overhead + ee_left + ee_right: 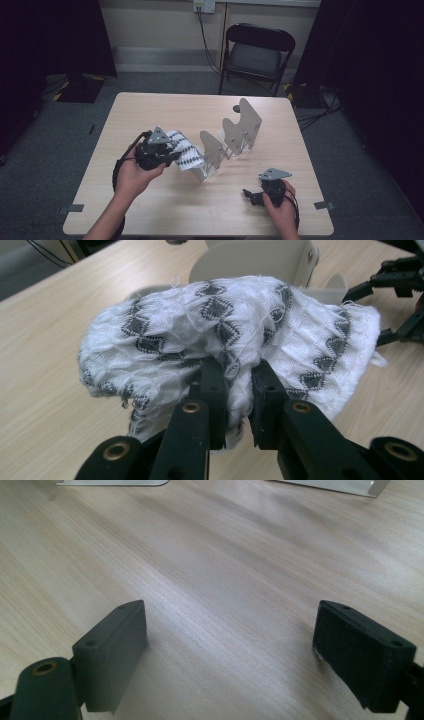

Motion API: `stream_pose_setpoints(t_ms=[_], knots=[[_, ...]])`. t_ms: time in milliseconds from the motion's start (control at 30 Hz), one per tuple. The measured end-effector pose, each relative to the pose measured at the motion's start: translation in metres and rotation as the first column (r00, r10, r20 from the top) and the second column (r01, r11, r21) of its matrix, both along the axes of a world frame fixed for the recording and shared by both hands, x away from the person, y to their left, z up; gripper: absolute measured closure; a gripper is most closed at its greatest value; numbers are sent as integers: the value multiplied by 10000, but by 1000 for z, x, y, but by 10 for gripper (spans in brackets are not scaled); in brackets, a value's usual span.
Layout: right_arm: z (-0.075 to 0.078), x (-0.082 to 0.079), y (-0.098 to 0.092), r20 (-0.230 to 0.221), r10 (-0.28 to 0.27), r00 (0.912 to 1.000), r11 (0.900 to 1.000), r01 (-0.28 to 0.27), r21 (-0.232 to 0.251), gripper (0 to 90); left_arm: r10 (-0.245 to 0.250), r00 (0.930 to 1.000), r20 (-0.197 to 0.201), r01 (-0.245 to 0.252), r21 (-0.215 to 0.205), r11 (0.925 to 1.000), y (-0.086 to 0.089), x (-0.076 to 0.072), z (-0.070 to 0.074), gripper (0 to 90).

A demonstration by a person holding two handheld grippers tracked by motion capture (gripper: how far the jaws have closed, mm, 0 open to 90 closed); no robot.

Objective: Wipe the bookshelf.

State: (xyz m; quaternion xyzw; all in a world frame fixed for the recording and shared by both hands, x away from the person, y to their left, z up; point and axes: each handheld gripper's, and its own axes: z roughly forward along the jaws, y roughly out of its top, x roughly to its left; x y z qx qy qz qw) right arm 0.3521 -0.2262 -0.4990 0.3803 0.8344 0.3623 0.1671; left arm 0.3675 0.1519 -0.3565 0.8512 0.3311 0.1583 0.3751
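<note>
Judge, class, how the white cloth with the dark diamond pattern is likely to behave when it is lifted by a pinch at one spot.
The patterned cloth bunches and droops around the left tool, so it is probably floppy. Its fuzzy knit with loose threads suggests it grips well rather than slipping, but may snag. It looks light, since one small pinch carries it above the table.

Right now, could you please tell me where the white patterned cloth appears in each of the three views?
High view: the white patterned cloth is left of centre, held by the left gripper beside the metal rack.
Left gripper view: the cloth spans the middle, pinched between the black fingers.
Right gripper view: the cloth is not in this picture.
Shared landmark: the wooden table.
</note>
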Motion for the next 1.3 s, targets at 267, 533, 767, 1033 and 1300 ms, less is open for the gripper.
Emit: stream_pose_setpoints(t_ms=[267, 533, 767, 1033, 1300], knots=[[0, 0, 0, 0, -1, 10000, 10000, 1, 0, 134, -43, 9988, -487, 50, 147, 9999, -5, -1, -30, 796], [0, 0, 0, -2, -1, 10000, 10000, 1, 1, 134, -116, 9939, -1094, 157, 361, 9992, -11, -3, -66, 794], [0, 0, 0, -1, -2, 10000, 10000, 2, 1, 134, -62, 9886, -1507, 158, 622, 9979, -17, -6, -97, 792], [0, 0, 0, 0, -1, 10000, 10000, 1, 1, 134, -99, 9814, -1919, 197, 489, 9986, -17, -9, -119, 790], [0, 0, 0, 0, -1, 10000, 10000, 1, 2, 134, -144, 9815, -1907, 242, 490, 9985, -9, -10, -105, 793]])
